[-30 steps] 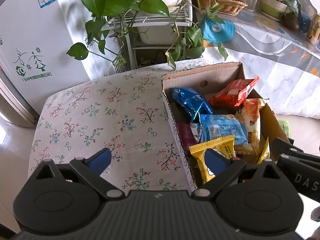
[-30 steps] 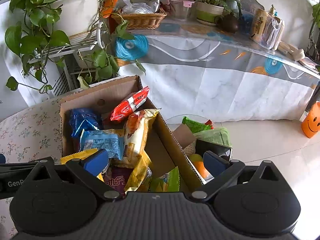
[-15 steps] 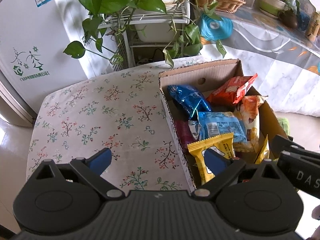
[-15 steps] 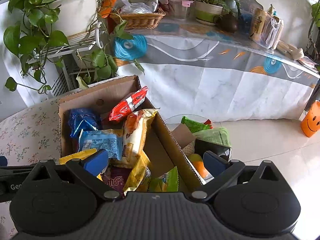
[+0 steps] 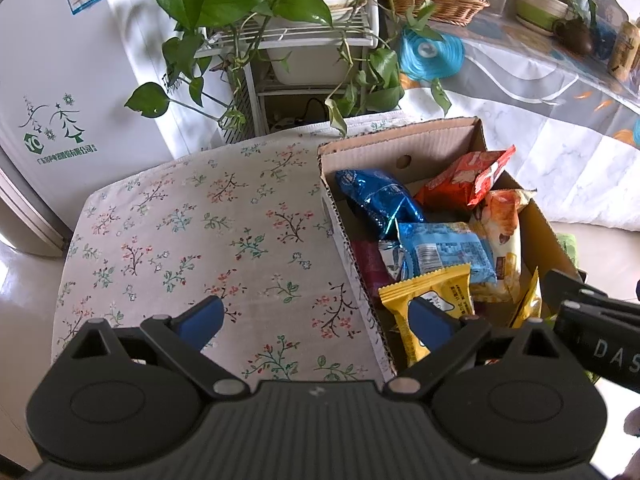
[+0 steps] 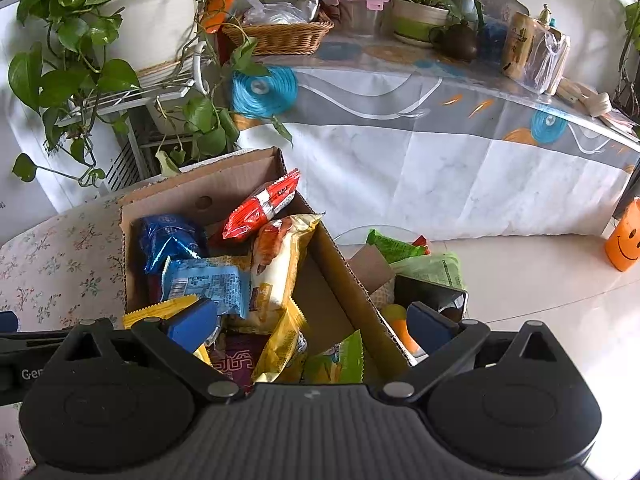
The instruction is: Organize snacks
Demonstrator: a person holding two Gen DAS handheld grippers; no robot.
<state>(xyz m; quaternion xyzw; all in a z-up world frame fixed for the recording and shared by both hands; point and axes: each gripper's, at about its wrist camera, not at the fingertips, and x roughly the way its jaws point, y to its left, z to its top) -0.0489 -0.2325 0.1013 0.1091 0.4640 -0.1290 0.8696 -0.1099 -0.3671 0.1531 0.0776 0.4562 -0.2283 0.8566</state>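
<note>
A wicker basket (image 6: 280, 36) sits beside a potted plant (image 6: 420, 20).

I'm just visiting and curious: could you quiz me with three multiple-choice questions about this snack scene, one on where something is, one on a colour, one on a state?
1. Where does the cardboard box sit?
A. on the flowered cloth's right edge
B. on the floor
C. in the wicker basket

2. What colour is the packet nearest the left gripper?
A. green
B. yellow
C. white

3. How do both grippers stand?
A. both open and empty
B. both shut on packets
C. one holds a bottle

Answers: 1 A, the flowered cloth lies under it. 2 B, yellow wrapper. 3 A, right gripper too is spread.
</note>
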